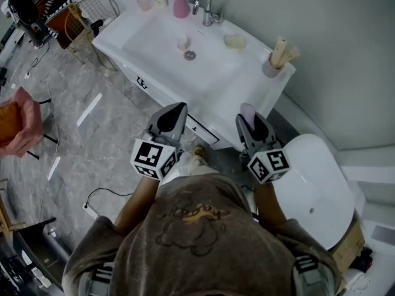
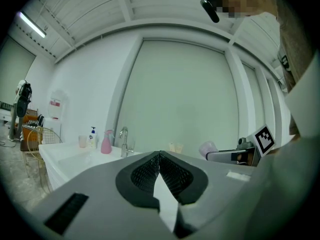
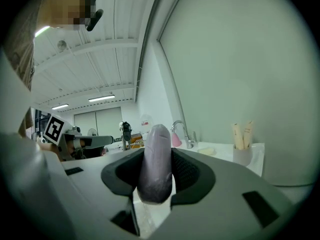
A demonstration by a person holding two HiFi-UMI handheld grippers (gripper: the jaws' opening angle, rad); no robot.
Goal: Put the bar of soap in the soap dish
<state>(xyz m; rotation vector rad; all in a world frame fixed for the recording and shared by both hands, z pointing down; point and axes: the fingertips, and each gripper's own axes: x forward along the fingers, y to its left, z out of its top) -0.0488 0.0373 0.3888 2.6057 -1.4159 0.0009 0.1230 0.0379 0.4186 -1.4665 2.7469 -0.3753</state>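
Observation:
A lilac bar of soap [image 3: 156,164] stands on edge between the pads of my right gripper [image 3: 157,156], which is shut on it. From the head view the soap [image 1: 248,112] pokes out of the right gripper [image 1: 250,118] just short of the white washstand's front edge [image 1: 217,117]. A pale yellow soap dish [image 1: 235,41] sits on the counter right of the faucet [image 1: 206,9]; it also shows in the right gripper view as the soap dish [image 3: 206,150]. My left gripper [image 1: 175,112] is held beside the right one, its jaws shut with nothing in them [image 2: 160,154].
A pink bottle [image 1: 181,5] and a small cup [image 1: 181,42] are at the basin. A cup of toothbrushes [image 1: 278,58] stands at the counter's right corner. A white toilet [image 1: 316,190] is to my right, and a wire basket [image 1: 92,10] left of the washstand.

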